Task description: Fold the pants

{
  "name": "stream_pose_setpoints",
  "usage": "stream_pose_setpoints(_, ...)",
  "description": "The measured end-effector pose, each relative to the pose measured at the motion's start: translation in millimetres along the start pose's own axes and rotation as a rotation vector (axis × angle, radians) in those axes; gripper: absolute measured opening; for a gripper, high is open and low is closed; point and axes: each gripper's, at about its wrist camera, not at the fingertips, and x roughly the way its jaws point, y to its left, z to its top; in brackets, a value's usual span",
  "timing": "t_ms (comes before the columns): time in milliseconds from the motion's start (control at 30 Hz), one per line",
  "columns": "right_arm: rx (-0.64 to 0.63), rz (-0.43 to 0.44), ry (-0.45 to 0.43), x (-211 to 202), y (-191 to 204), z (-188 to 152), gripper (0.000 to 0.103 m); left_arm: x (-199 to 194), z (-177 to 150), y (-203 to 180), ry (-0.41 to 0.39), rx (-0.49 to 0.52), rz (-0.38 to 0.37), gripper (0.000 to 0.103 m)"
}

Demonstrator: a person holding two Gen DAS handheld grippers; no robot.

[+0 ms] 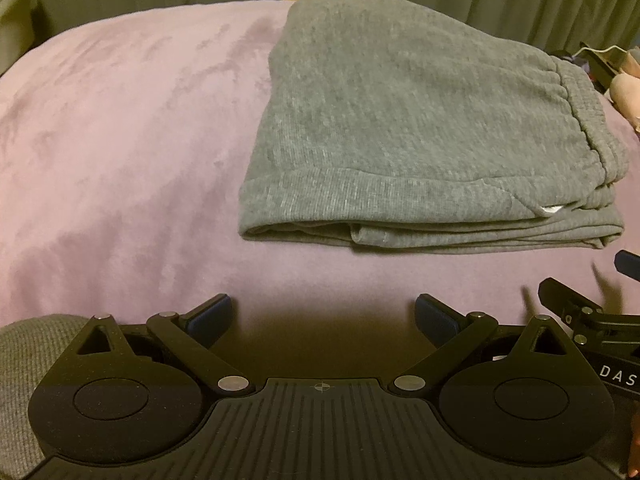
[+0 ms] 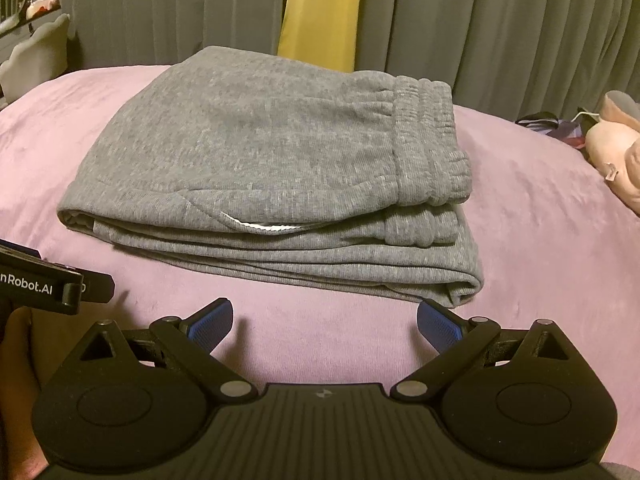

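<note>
Pants (image 1: 404, 128), soft grey sweatpants with a stretchy gathered waistband, folded into a thick flat stack. Resting on a fuzzy pink-purple bed cover (image 1: 120, 140), toward the right side of it in the left wrist view. Wide bare stretch of cover on the left. Waistband on the right end of the stack, layers showing along the near edge, a bit of white peeking out of the pocket slit.

Left gripper (image 1: 323, 316), black with blue finger pads (image 1: 210, 318), low at the near edge, fingers spread wide, holding nothing, well short of the pants. Lumpy grey cloth (image 1: 24, 360) at the bottom left corner beside it. Part of the other black tool poking in at the far right.

Right gripper (image 2: 323, 320), same black body and blue pads, fingers also spread wide and empty. Right pad just beside the near right corner of the folded stack, touching or not hard to tell. Bit of a hand (image 2: 18, 344) at the left edge under the other tool.

Grey pleated curtains (image 2: 500, 20) behind the bed, with a yellow strip (image 2: 320, 8) between them. Pale pink soft thing (image 2: 616, 148) lying far right on the cover.
</note>
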Motion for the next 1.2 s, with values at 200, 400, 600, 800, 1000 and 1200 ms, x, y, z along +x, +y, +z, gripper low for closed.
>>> stream_pose_setpoints(200,0.016,0.003,0.006,1.2,-2.2,0.0,0.099,-0.1,0.0,-0.5,0.000,-0.004,0.000,0.101)
stream_pose_setpoints(400,0.018,0.002,0.007,1.5,-2.2,-0.1,0.099,0.1,-0.4,-1.2,0.002,-0.004,0.001,0.101)
stream_pose_setpoints(600,0.017,0.004,0.007,1.7,-2.7,-0.3,0.099,0.8,-1.2,-3.1,0.007,0.003,0.001,0.102)
stream_pose_setpoints(800,0.017,0.003,0.008,1.7,-2.7,-0.2,0.099,1.2,-1.4,-3.2,0.012,0.006,0.000,0.102)
stream_pose_setpoints(1000,0.017,0.003,0.007,1.8,-3.2,-0.2,0.099,2.1,-1.2,-3.0,0.014,0.009,-0.003,0.102)
stream_pose_setpoints(1200,0.017,0.004,0.007,1.8,-3.5,-0.4,0.099,2.7,-1.6,-3.5,0.016,0.010,-0.003,0.102)
